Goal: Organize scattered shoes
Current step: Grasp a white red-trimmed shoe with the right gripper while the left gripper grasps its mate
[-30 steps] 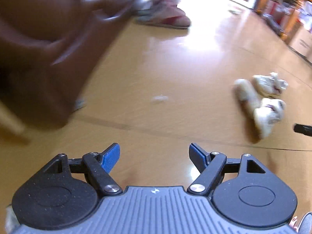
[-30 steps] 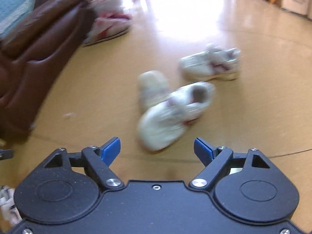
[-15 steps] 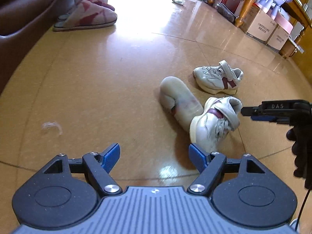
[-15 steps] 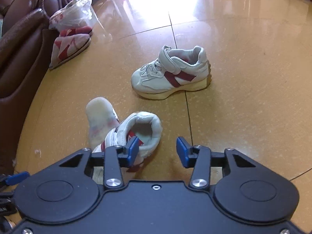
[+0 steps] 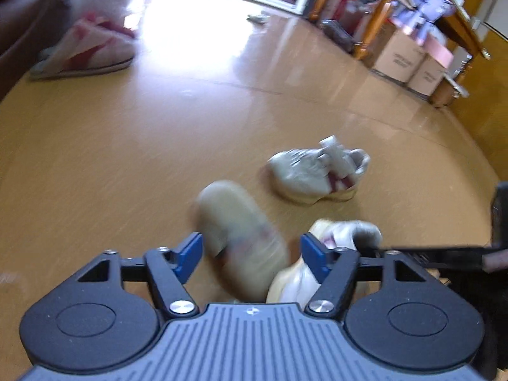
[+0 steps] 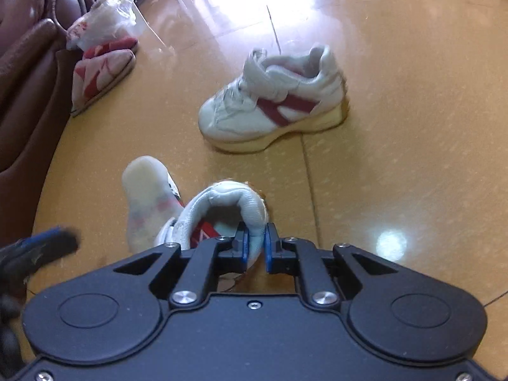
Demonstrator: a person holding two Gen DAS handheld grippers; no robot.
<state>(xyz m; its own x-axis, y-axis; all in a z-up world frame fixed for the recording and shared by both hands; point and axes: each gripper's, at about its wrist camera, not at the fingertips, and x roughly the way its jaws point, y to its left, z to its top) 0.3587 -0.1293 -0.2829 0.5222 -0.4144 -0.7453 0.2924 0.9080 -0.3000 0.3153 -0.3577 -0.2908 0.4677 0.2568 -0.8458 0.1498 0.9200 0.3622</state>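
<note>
The right gripper (image 6: 255, 243) pinches the heel collar of the near sneaker (image 6: 219, 209) lying on the tan floor (image 6: 397, 158), the left gripper (image 5: 250, 250) hovers spread above it, and the second sneaker (image 6: 273, 101) stands upright nearby.

Both views look forward and down from low over the floor (image 6: 397, 165), each from just behind its own gripper. The left view sits a little farther back and is blurred. The right view is close. Both share the upright sneaker (image 6: 273, 101) (image 5: 317, 174), the tipped sneaker (image 6: 222, 209) (image 5: 241, 238) and the slippers (image 6: 101, 73) (image 5: 92, 50) by the sofa (image 6: 28, 73).
</note>
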